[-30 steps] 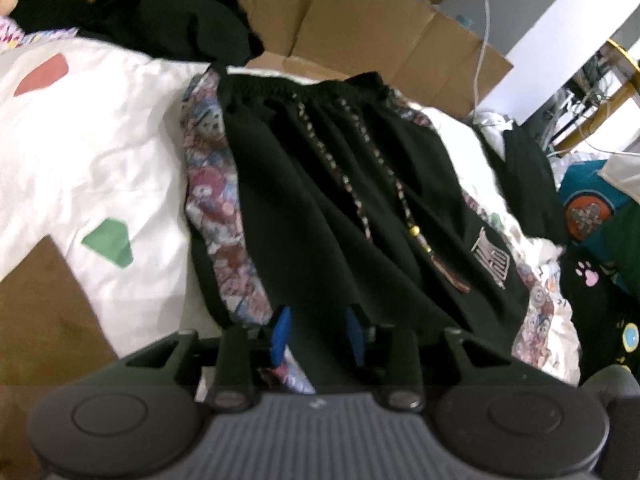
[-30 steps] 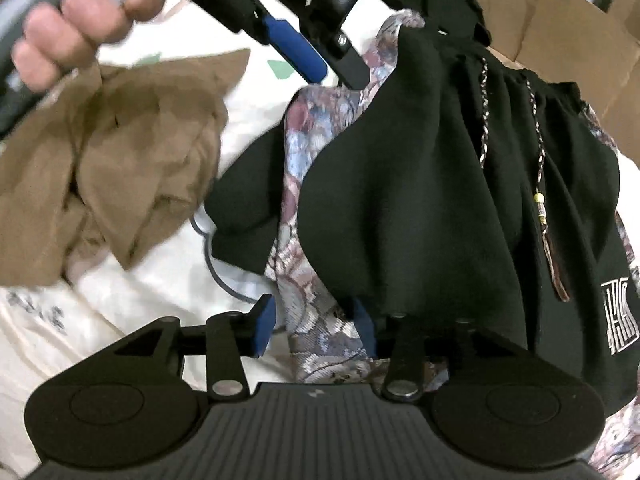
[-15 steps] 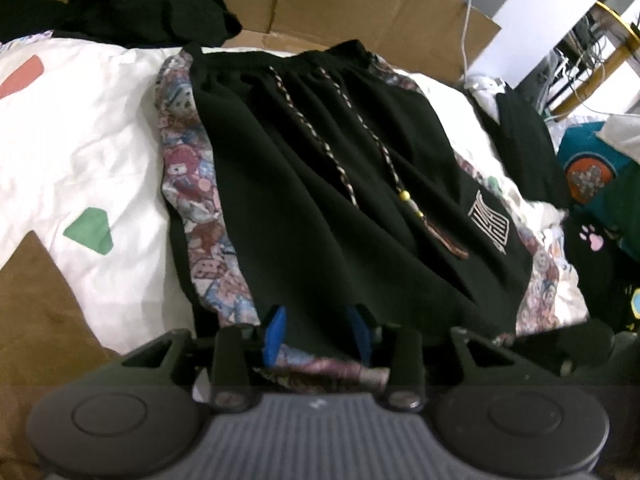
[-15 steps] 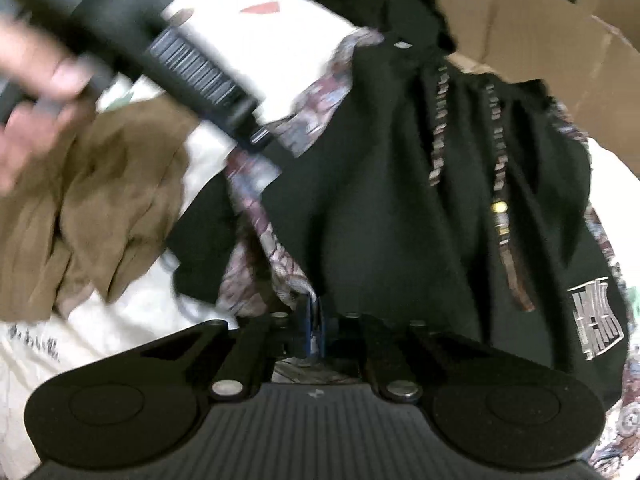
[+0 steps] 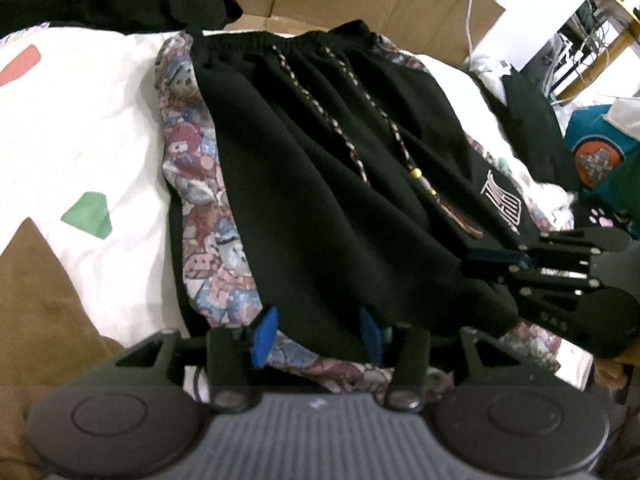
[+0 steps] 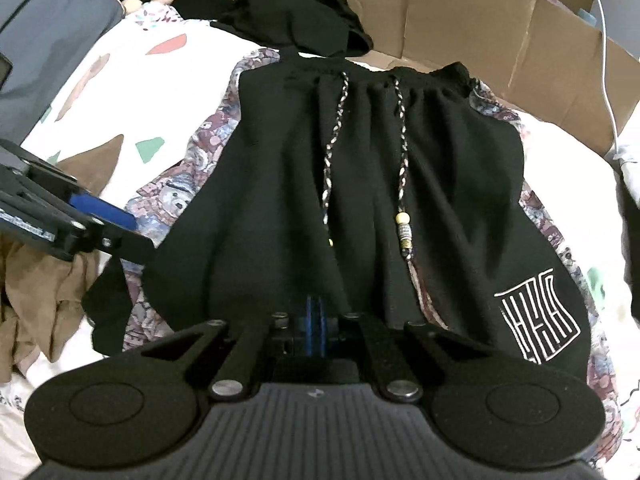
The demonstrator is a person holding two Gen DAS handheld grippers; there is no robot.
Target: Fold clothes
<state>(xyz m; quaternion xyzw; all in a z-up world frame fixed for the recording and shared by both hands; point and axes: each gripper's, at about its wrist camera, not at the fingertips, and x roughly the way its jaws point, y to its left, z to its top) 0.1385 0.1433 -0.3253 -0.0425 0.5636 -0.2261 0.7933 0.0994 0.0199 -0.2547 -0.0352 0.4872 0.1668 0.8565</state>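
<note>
Black shorts (image 5: 328,184) with teddy-bear patterned side panels, braided drawstrings and a white logo lie spread on a white bedsheet (image 5: 80,120); they also fill the right wrist view (image 6: 380,200). My left gripper (image 5: 316,332) is open, its blue pads straddling the near hem of the shorts at their left corner. My right gripper (image 6: 314,330) is shut on the shorts' near hem, pads pressed together. The right gripper shows in the left wrist view (image 5: 496,258) at the hem's right side. The left gripper shows at the left edge of the right wrist view (image 6: 100,220).
A brown garment (image 6: 44,300) lies crumpled at the near left. A black garment (image 6: 304,16) is heaped behind the waistband. Cardboard box walls (image 6: 500,32) stand at the back. More dark clothes (image 5: 532,120) and a teal item (image 5: 596,152) lie to the right.
My right gripper closed on the shorts' hem and the shorts now lie flatter and spread. My left gripper stayed open, shifting along the near hem.
</note>
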